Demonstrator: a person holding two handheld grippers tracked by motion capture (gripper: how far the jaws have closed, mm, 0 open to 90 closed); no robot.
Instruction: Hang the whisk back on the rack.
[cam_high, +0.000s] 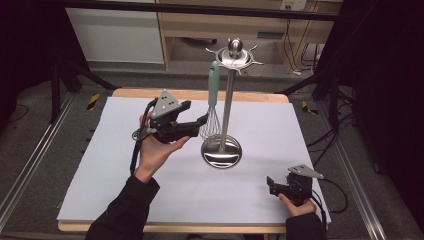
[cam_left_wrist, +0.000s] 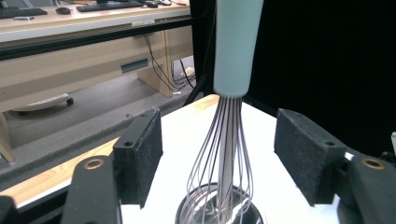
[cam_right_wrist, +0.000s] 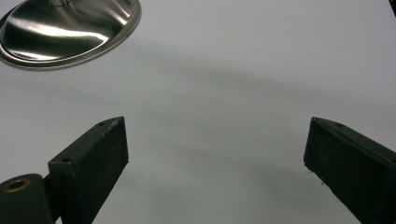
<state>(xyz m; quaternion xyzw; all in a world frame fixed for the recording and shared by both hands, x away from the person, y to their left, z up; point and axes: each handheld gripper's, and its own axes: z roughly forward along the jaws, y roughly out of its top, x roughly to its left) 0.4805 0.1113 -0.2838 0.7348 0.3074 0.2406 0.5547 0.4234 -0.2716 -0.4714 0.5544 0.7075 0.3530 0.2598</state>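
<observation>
Whisk (cam_high: 213, 102) hangs by its pale green handle from one hook of the steel utensil stand (cam_high: 227, 95), wire head down, just above the stand's round base. Stand sits near the middle of the white surface (cam_high: 125, 190).

Left claw (cam_high: 200, 121) is raised beside the wire head. In the left gripper view its jaws are spread wide, one pad on either side of the whisk (cam_left_wrist: 229, 135), neither touching the wires. The handle's lower end sits above the jaw line, so the claw is level with the wires, not the handle.

Right claw (cam_high: 270, 184) rests low at the near right part of the surface, well apart from the stand. Jaws spread, nothing between them; in the right gripper view the stand base (cam_right_wrist: 65, 28) lies off at the upper left.

Step in hand, as judged: approach for a grasp on the hanging whisk, pre-close, presumably to take it off its hook.

Next move calls for:
- closing on the whisk; wires look springy and may slip or squash, so a shift up to the handle would likely give a firmer hold
- then a lift to clear the hook before drawing away
- stand may tip or swing if pulled sideways; right claw is free to steady the base
</observation>
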